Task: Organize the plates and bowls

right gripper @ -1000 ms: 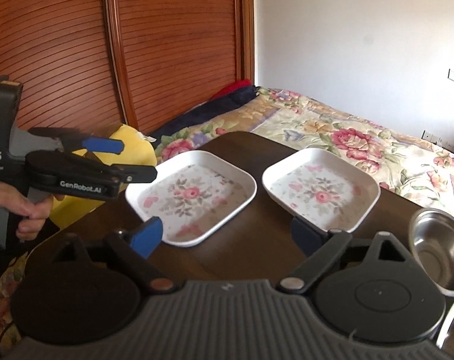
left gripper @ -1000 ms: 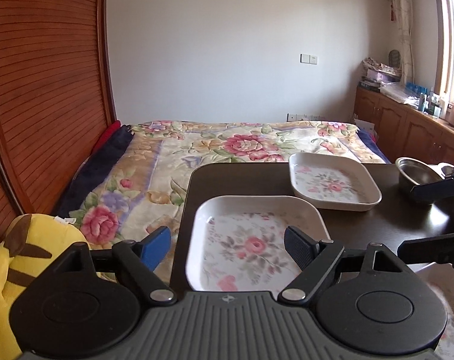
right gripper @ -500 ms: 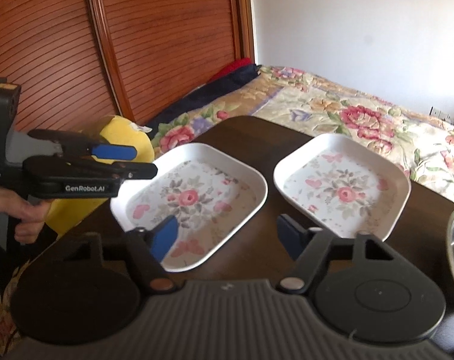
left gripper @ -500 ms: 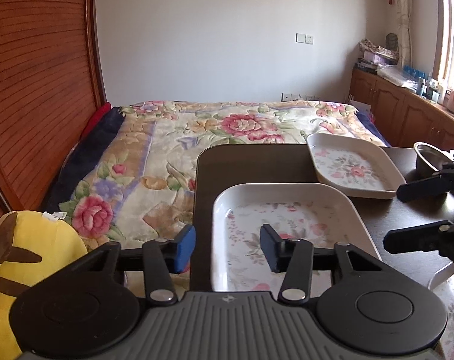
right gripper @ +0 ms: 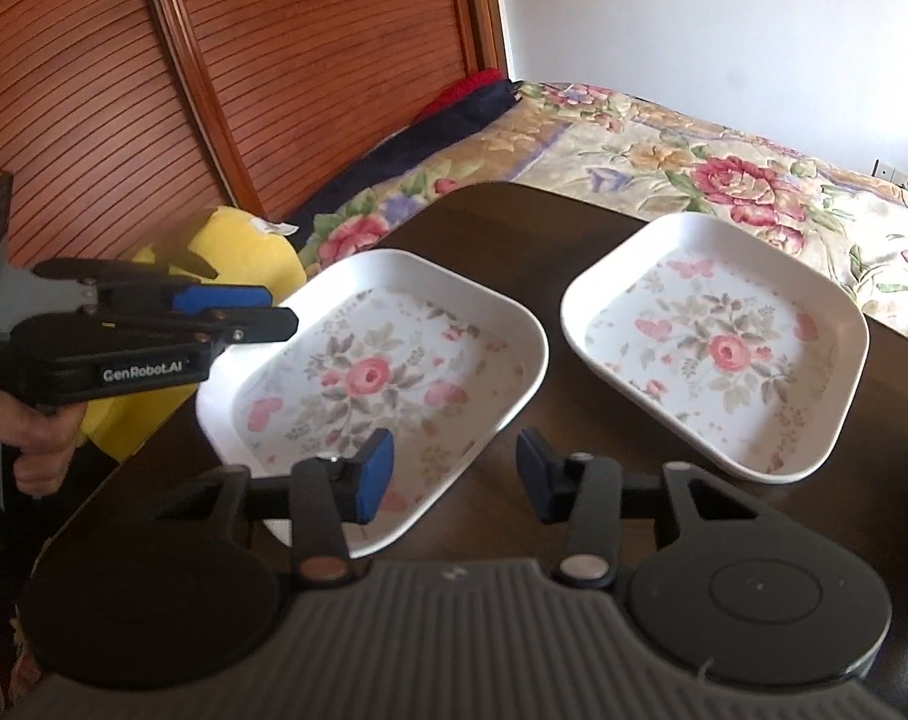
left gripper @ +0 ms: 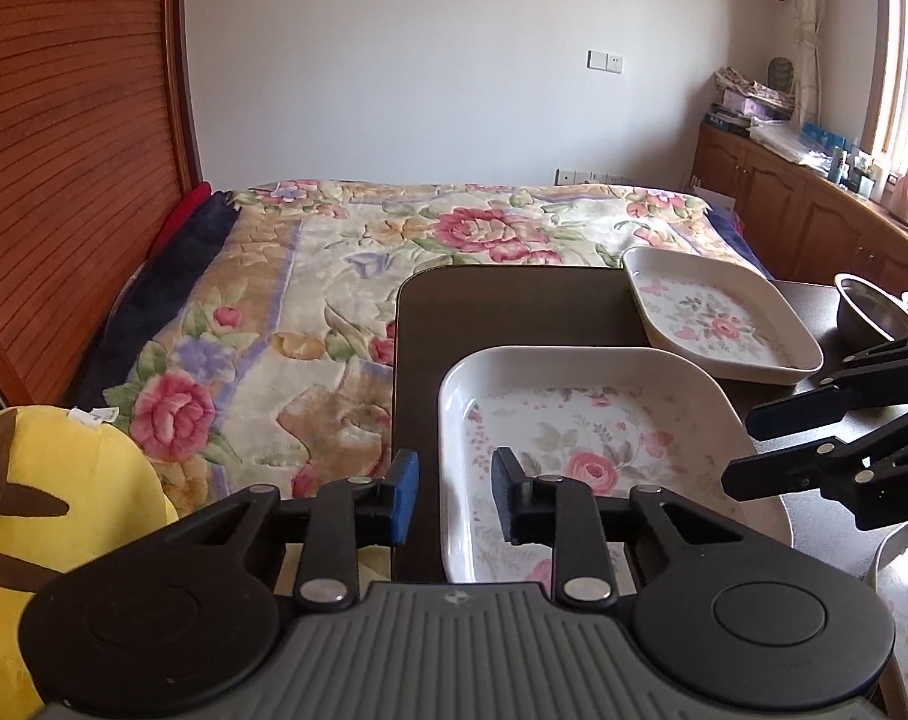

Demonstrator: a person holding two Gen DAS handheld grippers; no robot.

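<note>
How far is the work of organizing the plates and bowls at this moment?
Nothing looks stacked yet. The near floral plate and the far floral plate lie apart on the dark table, and a steel bowl stands separately. In hand: the left gripper straddles the near plate's left rim, jaws not visibly closed on it; the right gripper is open over its other edge. Lifting and stacking remain.

Your left gripper [left gripper: 454,495] is straddling the near left rim of the closest flowered dish [left gripper: 598,450], one blue pad [left gripper: 405,495] hanging outside it and the other inside, neither touching it. A second flowered dish [left gripper: 718,315] is sitting behind on the dark table [left gripper: 514,312], beside two metal bowls [left gripper: 868,312]. Your right gripper [left gripper: 748,450] is reaching in from the right, jaws apart.
</note>
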